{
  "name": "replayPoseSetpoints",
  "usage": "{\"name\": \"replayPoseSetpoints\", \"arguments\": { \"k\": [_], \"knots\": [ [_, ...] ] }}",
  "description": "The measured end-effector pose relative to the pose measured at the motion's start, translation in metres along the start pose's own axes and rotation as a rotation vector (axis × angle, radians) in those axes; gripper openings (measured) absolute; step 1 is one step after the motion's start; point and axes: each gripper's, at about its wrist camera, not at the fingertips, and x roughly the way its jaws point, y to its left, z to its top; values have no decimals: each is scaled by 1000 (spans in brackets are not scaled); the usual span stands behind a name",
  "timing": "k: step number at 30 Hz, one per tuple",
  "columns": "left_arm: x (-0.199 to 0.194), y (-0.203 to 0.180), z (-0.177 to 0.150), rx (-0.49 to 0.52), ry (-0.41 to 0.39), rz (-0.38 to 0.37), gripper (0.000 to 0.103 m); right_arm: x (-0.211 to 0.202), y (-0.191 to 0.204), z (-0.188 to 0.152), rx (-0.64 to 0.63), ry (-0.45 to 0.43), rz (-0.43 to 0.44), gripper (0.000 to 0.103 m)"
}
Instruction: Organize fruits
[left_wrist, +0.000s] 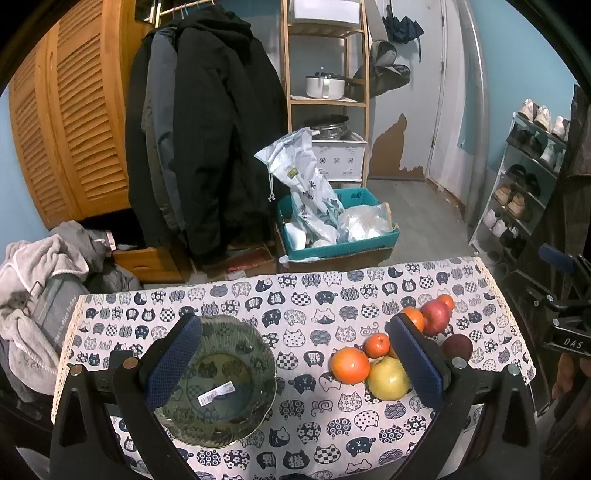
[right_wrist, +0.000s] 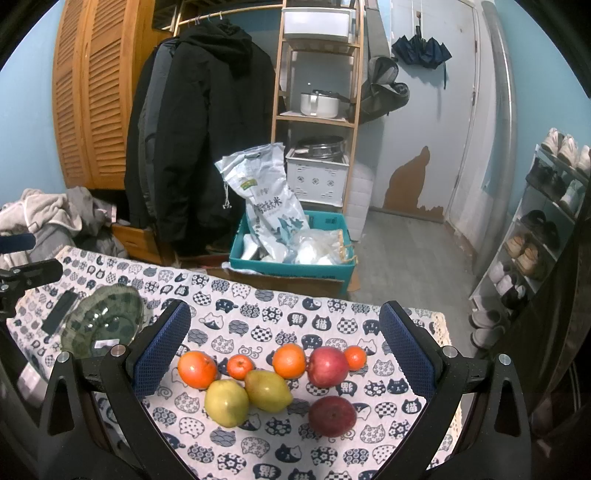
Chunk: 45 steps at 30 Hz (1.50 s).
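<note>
A green glass bowl (left_wrist: 221, 384) stands empty on the cat-print tablecloth (left_wrist: 295, 295), under the left finger of my open left gripper (left_wrist: 295, 363). To its right lies a cluster of fruit: an orange (left_wrist: 350, 364), a yellow apple (left_wrist: 388, 378), a small tangerine (left_wrist: 377, 345) and a red apple (left_wrist: 436, 316). In the right wrist view my open right gripper (right_wrist: 284, 352) hovers over the fruit: two yellow apples (right_wrist: 226, 403) (right_wrist: 267, 390), two oranges (right_wrist: 197, 369) (right_wrist: 290, 361), two red apples (right_wrist: 327, 366) (right_wrist: 332, 416) and small tangerines (right_wrist: 240, 366). The bowl (right_wrist: 103, 321) sits far left.
Beyond the table's far edge stand a teal box (left_wrist: 340, 225) with bags, a coat rack with dark coats (left_wrist: 207, 129) and a wooden shelf (left_wrist: 325, 92). A shoe rack (left_wrist: 524, 177) lines the right wall. Laundry (left_wrist: 40, 280) piles at the left.
</note>
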Motion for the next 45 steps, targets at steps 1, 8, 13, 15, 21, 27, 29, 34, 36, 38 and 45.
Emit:
{"name": "replayPoseSetpoints", "arguments": {
  "k": [1, 8, 13, 15, 21, 27, 29, 34, 36, 38, 45],
  "knots": [
    [0, 0, 0, 1, -1, 0, 102, 0, 1, -2, 0, 0, 0, 100],
    [1, -1, -1, 0, -1, -2, 102, 0, 0, 0, 1, 1, 0, 100],
    [1, -1, 0, 0, 0, -2, 102, 0, 0, 0, 1, 2, 1, 100],
    [1, -1, -1, 1, 0, -2, 102, 0, 0, 1, -1, 2, -1, 100],
    [2, -2, -1, 6, 5, 1, 102, -1, 0, -2, 0, 2, -1, 100],
    [8, -3, 1, 9, 21, 1, 102, 3, 2, -11, 5, 16, 0, 100],
    [9, -4, 1, 9, 23, 1, 102, 3, 2, -11, 4, 15, 0, 100],
    [17, -8, 0, 23, 36, 3, 102, 3, 2, -17, 9, 20, -1, 100],
    [22, -11, 0, 32, 43, 7, 102, 5, -5, -13, 13, 23, -1, 100],
    [27, -14, -1, 37, 52, 10, 102, 4, -5, -16, 18, 26, -3, 100],
    [67, -19, -7, 5, 165, -64, 102, 16, -26, -15, 38, 73, -28, 100]
  ]
}}
